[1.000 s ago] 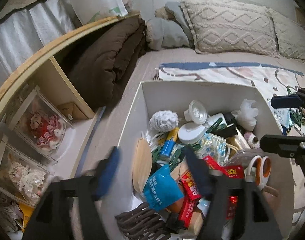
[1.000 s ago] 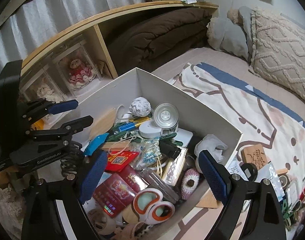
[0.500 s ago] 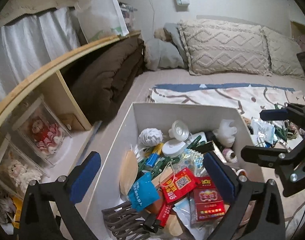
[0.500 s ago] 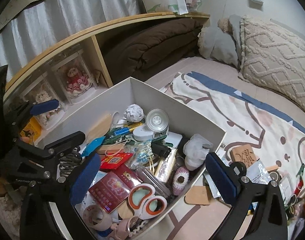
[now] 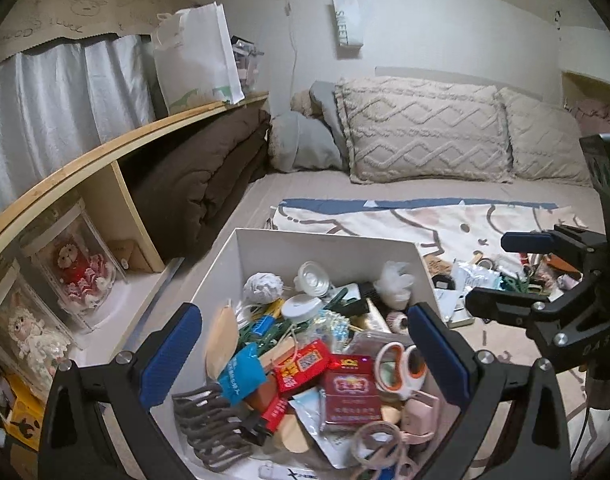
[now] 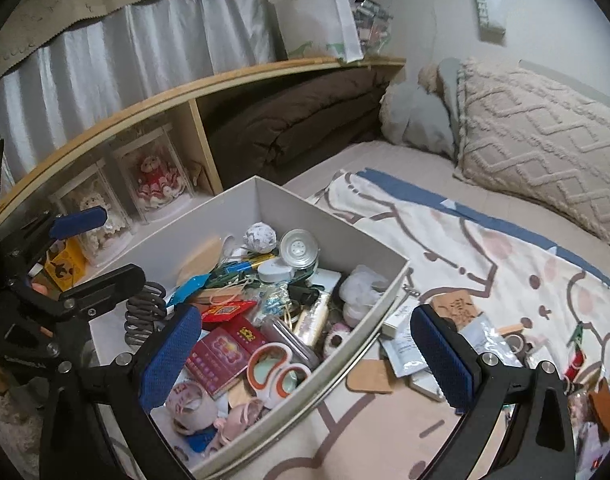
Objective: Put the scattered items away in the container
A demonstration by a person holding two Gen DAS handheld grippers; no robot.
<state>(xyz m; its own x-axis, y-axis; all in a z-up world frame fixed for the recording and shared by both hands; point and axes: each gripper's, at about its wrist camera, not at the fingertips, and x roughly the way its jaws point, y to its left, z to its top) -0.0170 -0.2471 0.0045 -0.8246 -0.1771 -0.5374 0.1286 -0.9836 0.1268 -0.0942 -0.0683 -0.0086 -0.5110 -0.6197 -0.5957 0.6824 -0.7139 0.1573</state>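
Observation:
A white box (image 5: 325, 240) on the bed holds several small items: orange-handled scissors (image 5: 401, 368), red packets (image 5: 349, 392), a grey hair claw (image 5: 213, 432). My left gripper (image 5: 303, 312) hangs open above the box's near half with nothing between its blue pads. My right gripper (image 6: 305, 312) is open too, empty, over the box's right wall (image 6: 305, 412). Each gripper shows in the other's view: the right gripper (image 5: 489, 272), the left gripper (image 6: 119, 244). Loose items lie on the blanket right of the box: a brown card (image 6: 453, 306), sachets (image 6: 405, 354), a tan patch (image 6: 369, 380).
A wooden shelf (image 5: 105, 152) runs along the left with clear doll cases (image 5: 81, 268) and a folded brown duvet (image 5: 201, 176). A white paper bag (image 5: 197, 60) stands on top. Cream pillows (image 5: 421, 128) lie at the bed's head. The patterned blanket (image 6: 485, 248) stretches right.
Both grippers have drawn back and up from the box, and both pairs of jaws stand wider. Red packets now lie in the box's near half where the left fingers were.

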